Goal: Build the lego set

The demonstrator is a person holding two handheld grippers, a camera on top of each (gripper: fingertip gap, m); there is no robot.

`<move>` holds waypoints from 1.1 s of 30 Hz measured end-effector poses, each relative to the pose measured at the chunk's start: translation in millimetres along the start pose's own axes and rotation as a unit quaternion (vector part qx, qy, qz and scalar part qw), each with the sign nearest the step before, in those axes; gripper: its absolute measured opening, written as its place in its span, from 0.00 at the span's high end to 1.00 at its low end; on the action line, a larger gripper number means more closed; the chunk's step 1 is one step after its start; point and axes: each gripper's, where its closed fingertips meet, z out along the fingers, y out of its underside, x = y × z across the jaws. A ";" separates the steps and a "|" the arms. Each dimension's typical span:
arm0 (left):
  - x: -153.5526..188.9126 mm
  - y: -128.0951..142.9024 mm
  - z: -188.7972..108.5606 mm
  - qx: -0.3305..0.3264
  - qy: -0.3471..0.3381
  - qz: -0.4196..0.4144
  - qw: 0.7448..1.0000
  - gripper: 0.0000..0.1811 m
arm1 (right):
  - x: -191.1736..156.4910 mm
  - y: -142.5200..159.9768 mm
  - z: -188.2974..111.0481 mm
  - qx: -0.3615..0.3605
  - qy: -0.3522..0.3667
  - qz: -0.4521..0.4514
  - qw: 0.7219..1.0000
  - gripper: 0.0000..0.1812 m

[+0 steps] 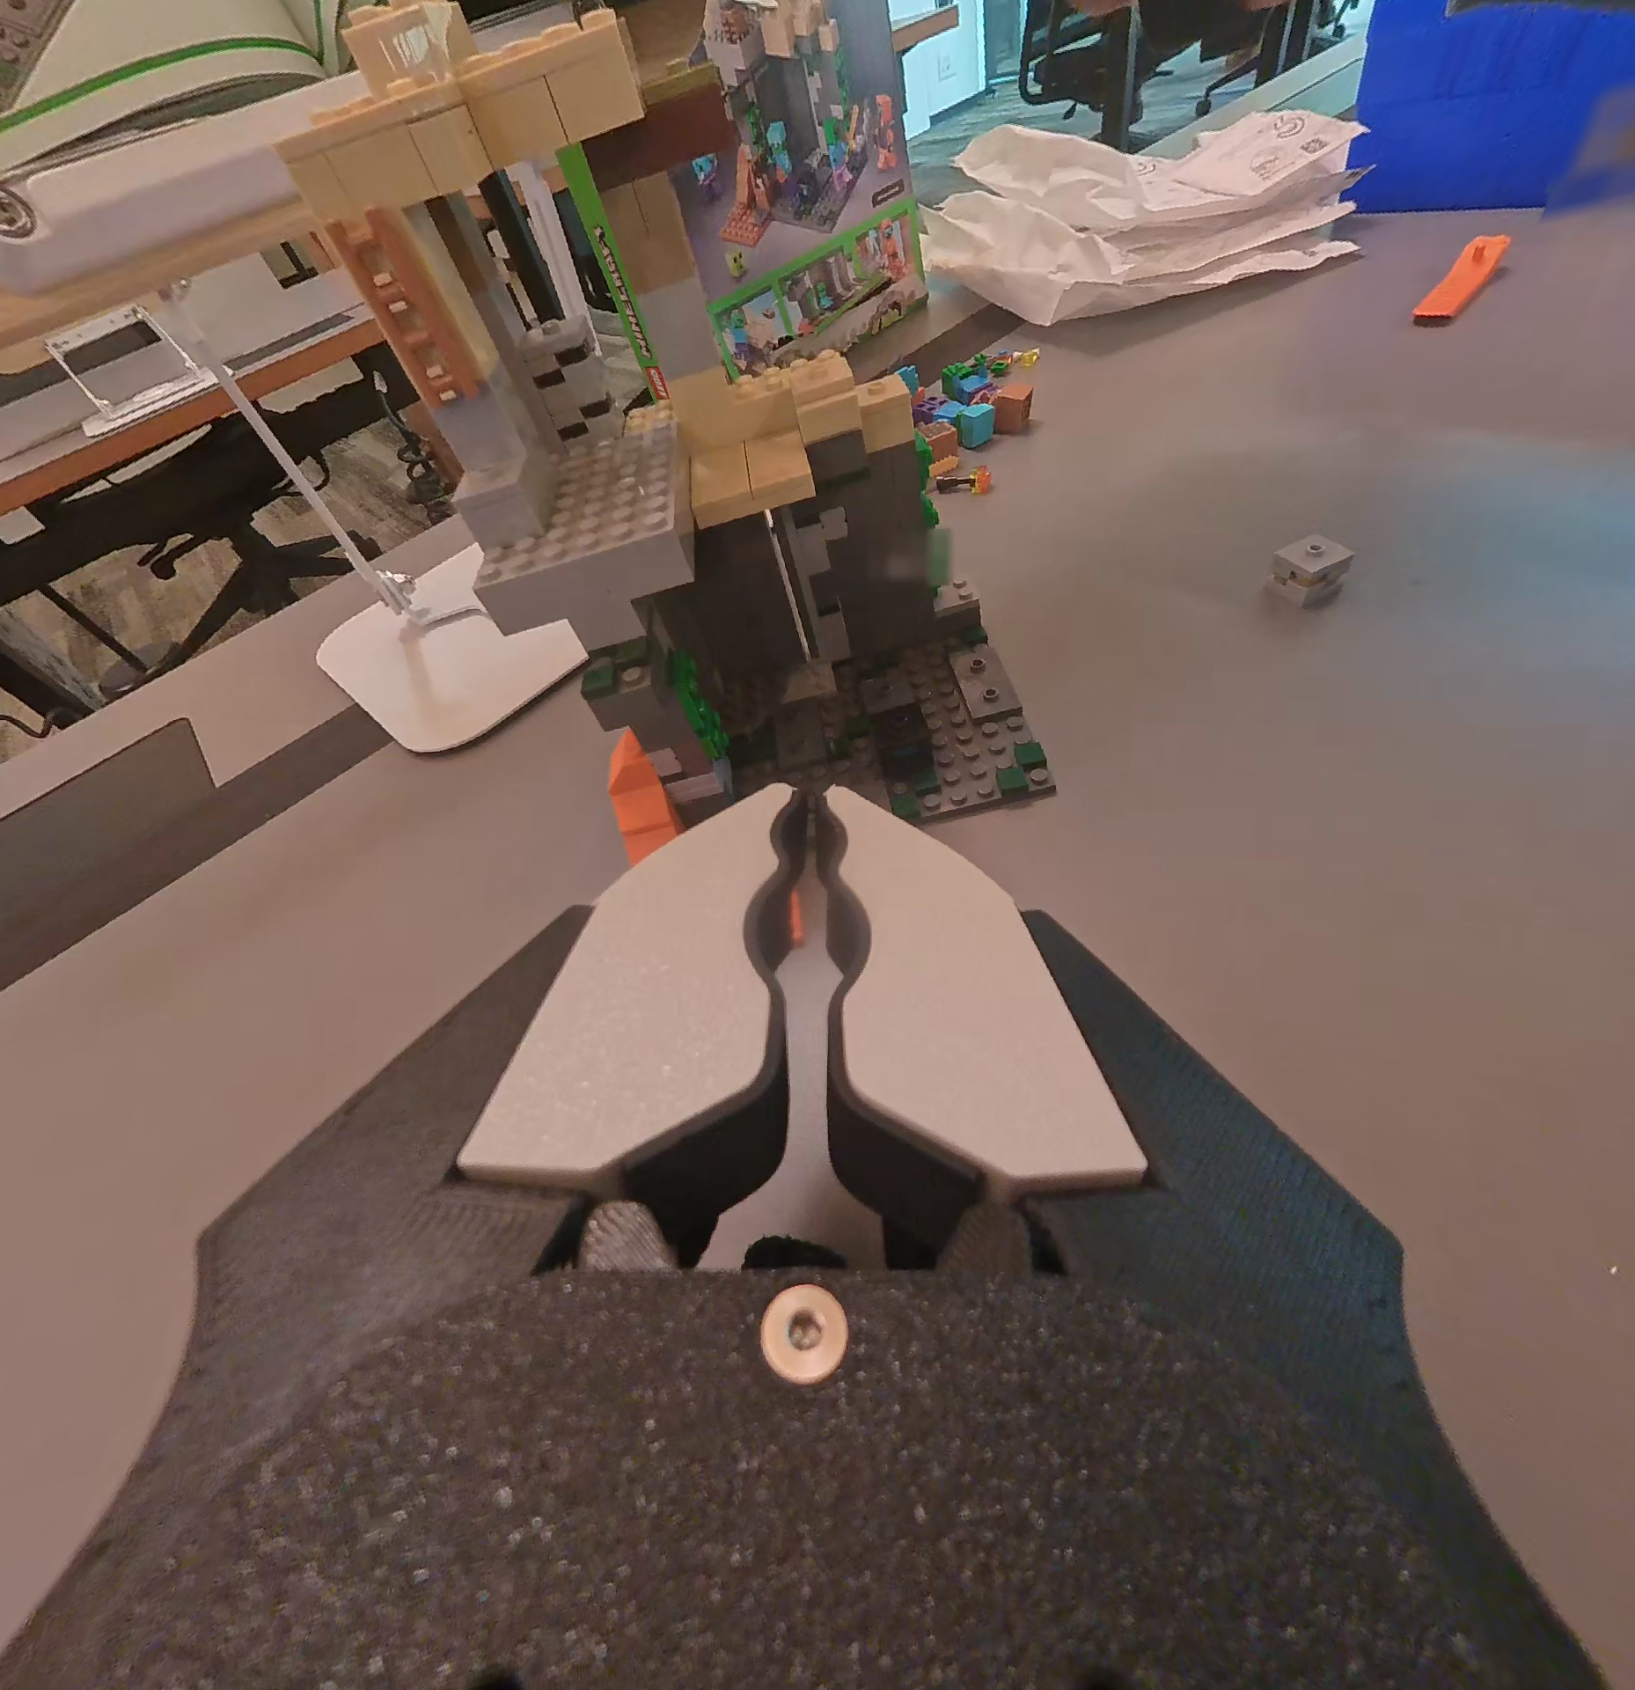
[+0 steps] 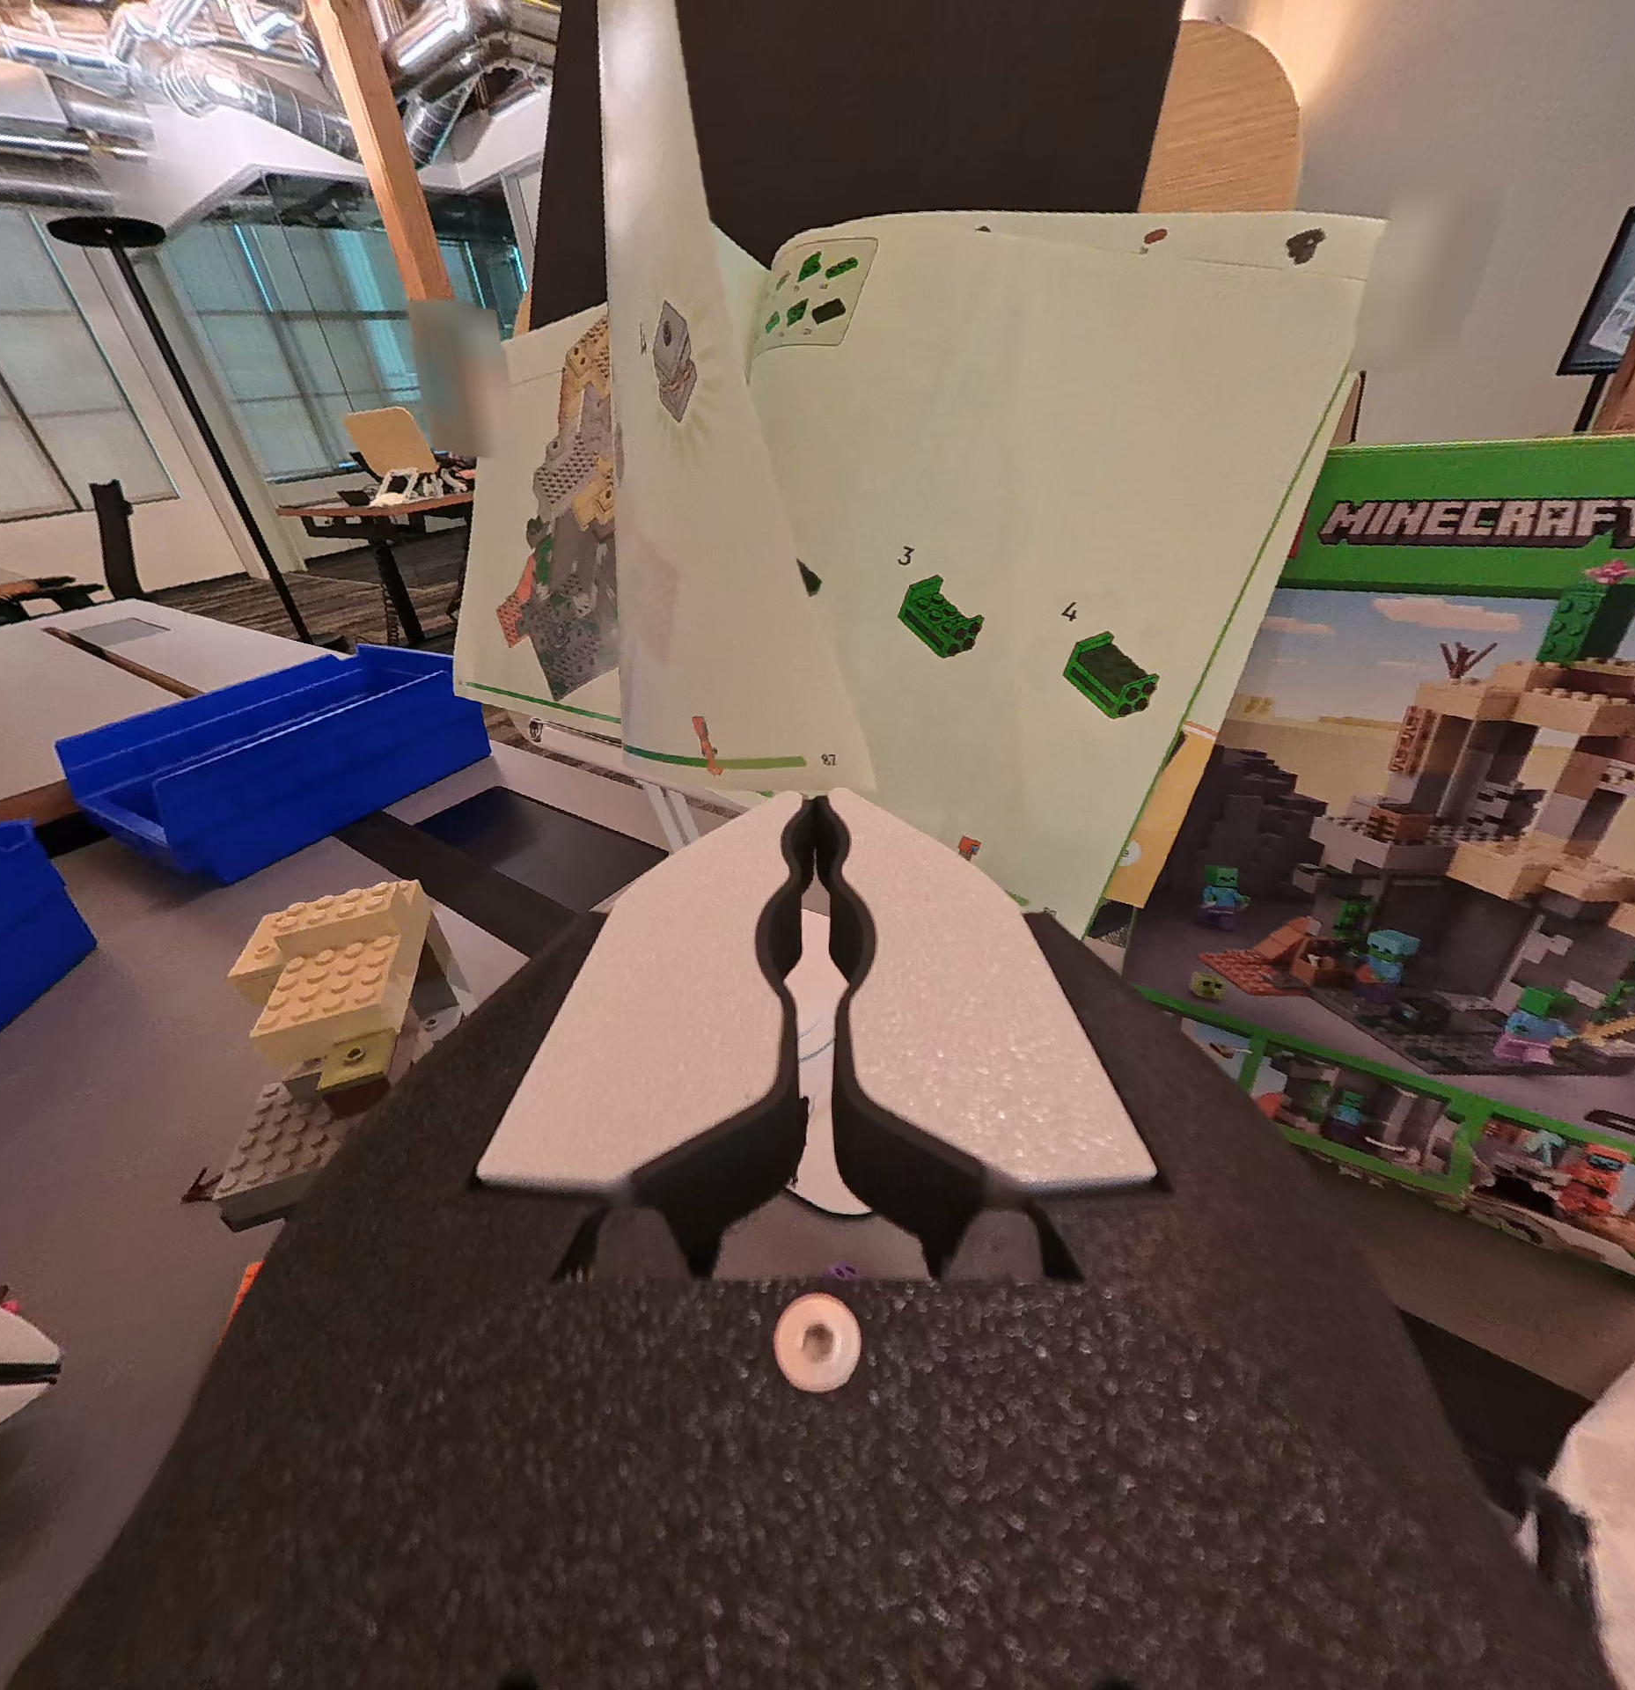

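Observation:
The lego build (image 1: 759,585) stands on the grey table: a tan and grey tower on a dark studded baseplate (image 1: 969,750). My left gripper (image 1: 812,801) is shut and empty, just short of the baseplate's near edge. A small grey sub-assembly (image 1: 1309,569) lies apart to the right. In the right wrist view my right gripper (image 2: 816,803) is shut at the lower edge of a raised, curled page (image 2: 704,512) of the instruction booklet (image 2: 1052,475). The build's tan top (image 2: 338,969) shows at lower left.
The set's box (image 1: 796,183) (image 2: 1454,823) stands behind the build, with loose bricks (image 1: 969,411) beside it. An orange brick separator (image 1: 1458,279), white paper bags (image 1: 1143,210), blue bins (image 2: 274,759) and a white stand base (image 1: 448,677) are on the table. About 30 cm separates my left fingertips from my right.

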 end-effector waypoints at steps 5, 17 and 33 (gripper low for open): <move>0.2 -0.3 -0.1 0.001 0.000 0.000 1.000 1.00 | -3.4 0.2 1.9 -0.003 -0.003 -0.001 1.000 1.00; -0.1 -0.4 0.1 0.002 0.000 -0.001 1.000 1.00 | -11.8 -2.8 7.8 -0.009 -0.008 -0.010 1.000 1.00; -0.1 -0.5 0.3 0.002 0.000 -0.003 1.000 1.00 | -22.8 -2.5 20.0 -0.013 -0.019 -0.015 1.000 1.00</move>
